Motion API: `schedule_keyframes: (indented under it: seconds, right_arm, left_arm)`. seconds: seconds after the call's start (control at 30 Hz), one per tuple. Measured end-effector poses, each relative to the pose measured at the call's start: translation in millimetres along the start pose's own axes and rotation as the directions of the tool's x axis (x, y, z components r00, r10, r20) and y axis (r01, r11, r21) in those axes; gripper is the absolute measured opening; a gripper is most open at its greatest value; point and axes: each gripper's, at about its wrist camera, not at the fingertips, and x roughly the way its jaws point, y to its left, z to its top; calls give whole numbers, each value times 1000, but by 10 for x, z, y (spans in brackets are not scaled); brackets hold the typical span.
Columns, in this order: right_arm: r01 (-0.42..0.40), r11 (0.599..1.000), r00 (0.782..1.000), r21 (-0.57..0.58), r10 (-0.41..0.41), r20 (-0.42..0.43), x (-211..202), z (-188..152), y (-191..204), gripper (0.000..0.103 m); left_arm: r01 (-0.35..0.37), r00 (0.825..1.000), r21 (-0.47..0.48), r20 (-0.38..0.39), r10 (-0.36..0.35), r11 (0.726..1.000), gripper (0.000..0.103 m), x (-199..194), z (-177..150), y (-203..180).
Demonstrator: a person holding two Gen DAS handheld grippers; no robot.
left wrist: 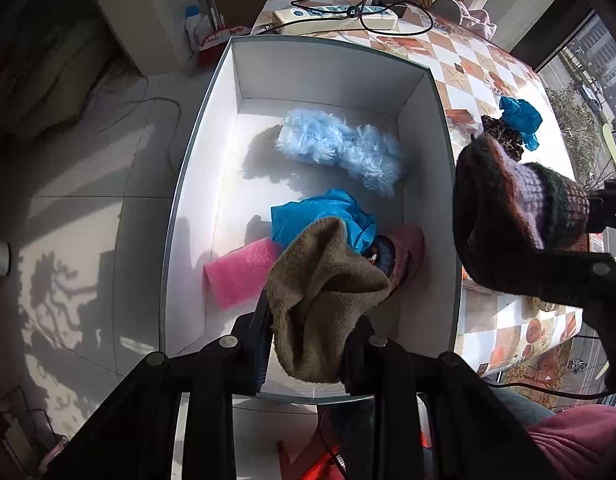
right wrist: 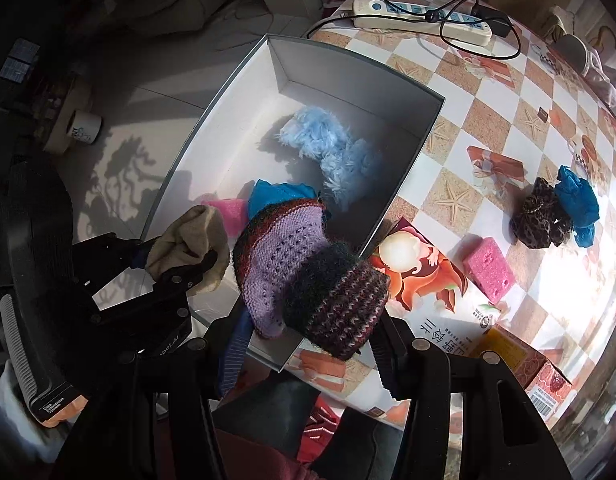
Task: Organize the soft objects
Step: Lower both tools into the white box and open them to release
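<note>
My left gripper [left wrist: 308, 320] points down over the open white cardboard box [left wrist: 328, 64], its jaws nearly closed and pinching a tan terry-cloth sock [left wrist: 320, 292] that hangs bunched between them in the lower centre of the left wrist view. In the right wrist view that same sock [right wrist: 189, 240] and the left gripper [right wrist: 175, 264] show at the lower left, over the box's near corner.

My right gripper [right wrist: 308, 332] has its jaws partly open, clamped around a thick knitted hat in purple, dark red and black yarn [right wrist: 308, 264]. The hat fills the middle of the right wrist view and hangs over the near right edge of the box [right wrist: 348, 64]. In the left wrist view the hat [left wrist: 516, 208] sits at the right edge of the frame, just outside the box wall.

Inside the box lie a fluffy pale blue plush piece [left wrist: 340, 148] toward the far end, a crumpled shiny blue plastic cover [left wrist: 320, 212] in the middle, a pink foam block [left wrist: 239, 272] at the near left, and a dusty pink soft item [left wrist: 408, 248] at the near right, partly hidden by the sock.

On the checked tablecloth [right wrist: 488, 120], at the right of the right wrist view, remain a dark leopard-print fabric scrunchie [right wrist: 542, 216] touching a second crumpled blue plastic cover [right wrist: 580, 200], and another pink foam block [right wrist: 490, 272] nearer to me. A white power strip [right wrist: 420, 20] lies at the top of the frame.
</note>
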Motion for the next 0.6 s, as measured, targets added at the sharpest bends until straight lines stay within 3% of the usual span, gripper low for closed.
schedule_keyframes:
  seconds: [0.47,0.57,0.6]
  right_arm:
    - [2,1000,1000,-22,-2,-20,126,113,81,55]
    - [8,999,1000,-34,-9,-16,132,153,107,55]
    - [7,999,1000,-35,-8,-14,131,167,111,56]
  left_arm:
    - [10,1000,-6,-12,-10,1000,30,44,3,32]
    - [32,999,0,11,-32,999,43,-6,7,23]
    - [35,999,3,20,-35,999,57,-21,8,15]
